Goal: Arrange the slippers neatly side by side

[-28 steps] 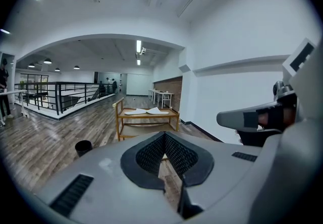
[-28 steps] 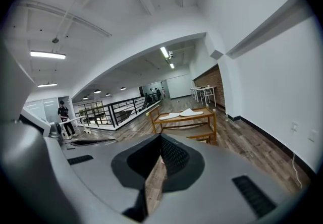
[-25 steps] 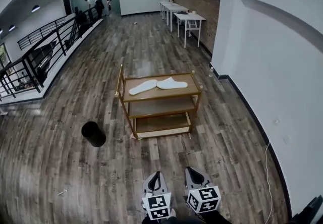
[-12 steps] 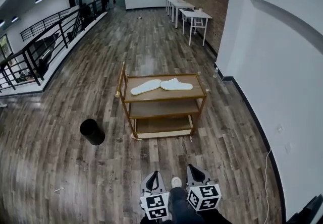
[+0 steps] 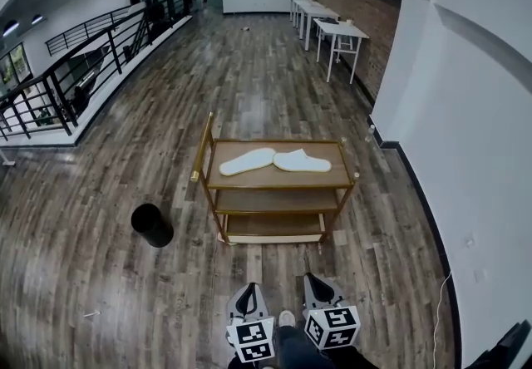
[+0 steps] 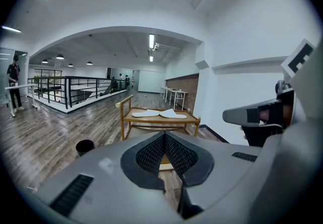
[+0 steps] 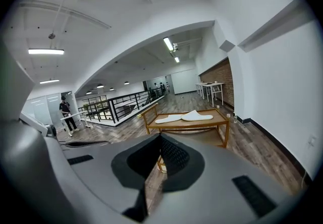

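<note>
the two white slippers lie on the top shelf of a wooden cart [image 5: 278,179] at the centre of the head view, straight up the frame from both tools and well apart from them, with bare floor between. the left slipper [image 5: 247,161] and the right slipper [image 5: 302,161] each have their long axis running across the frame, left to right. they sit end to end, with inner ends touching or nearly so near the middle of the shelf. the left one is tilted, with its outer end dropping toward the lower left, so together they make a shallow v, not a side-by-side pair.

the left gripper [image 5: 248,289] and right gripper [image 5: 317,282] sit at the bottom edge, close beside each other, both aimed up the frame at the cart. each has its jaws pressed together with nothing between them. judging by the layout, the left slipper falls on the left tool's side and the right slipper on the right tool's, neither clearly nearer. a black bin [image 5: 152,223] stands on the floor to the cart's lower left, off the line of approach.
</note>
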`<state>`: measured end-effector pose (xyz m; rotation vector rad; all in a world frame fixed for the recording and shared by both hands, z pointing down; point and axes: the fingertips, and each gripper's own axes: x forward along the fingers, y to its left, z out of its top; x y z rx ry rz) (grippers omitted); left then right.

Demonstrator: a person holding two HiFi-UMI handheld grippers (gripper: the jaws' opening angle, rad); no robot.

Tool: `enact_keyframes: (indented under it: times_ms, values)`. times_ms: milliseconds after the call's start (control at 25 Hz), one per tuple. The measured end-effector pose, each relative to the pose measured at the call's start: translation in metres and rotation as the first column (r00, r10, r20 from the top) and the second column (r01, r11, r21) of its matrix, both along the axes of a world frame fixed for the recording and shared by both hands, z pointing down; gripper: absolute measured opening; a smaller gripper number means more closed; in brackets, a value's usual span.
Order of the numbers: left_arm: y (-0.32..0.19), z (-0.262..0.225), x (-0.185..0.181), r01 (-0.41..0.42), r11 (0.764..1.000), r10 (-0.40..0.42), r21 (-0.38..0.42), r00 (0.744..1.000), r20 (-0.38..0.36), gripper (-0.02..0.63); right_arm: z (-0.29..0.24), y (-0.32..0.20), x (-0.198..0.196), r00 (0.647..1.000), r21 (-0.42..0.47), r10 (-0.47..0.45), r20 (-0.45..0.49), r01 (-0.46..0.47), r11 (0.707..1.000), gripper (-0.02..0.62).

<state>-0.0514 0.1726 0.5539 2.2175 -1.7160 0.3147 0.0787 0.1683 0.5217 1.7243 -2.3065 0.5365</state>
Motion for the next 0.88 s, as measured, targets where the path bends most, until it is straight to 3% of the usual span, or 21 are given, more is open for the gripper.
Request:
enact_keyframes:
  times_ms: [480, 880]
  values:
    - [-0.131, -0.016, 0.042, 0.028, 0.999, -0.028, 0.017, 1.000, 0.003, 0.002, -0.008, -0.132, 0.034, 0.998, -0.002, -0.061, -0.005, 0.061, 0.998, -0.002]
    - [-0.185, -0.015, 0.066, 0.022, 1.000, -0.022, 0.003, 1.000, 0.002, 0.002, -0.009, -0.189, 0.065, 1.000, -0.002, -0.029, 0.008, 0.029, 1.000, -0.002]
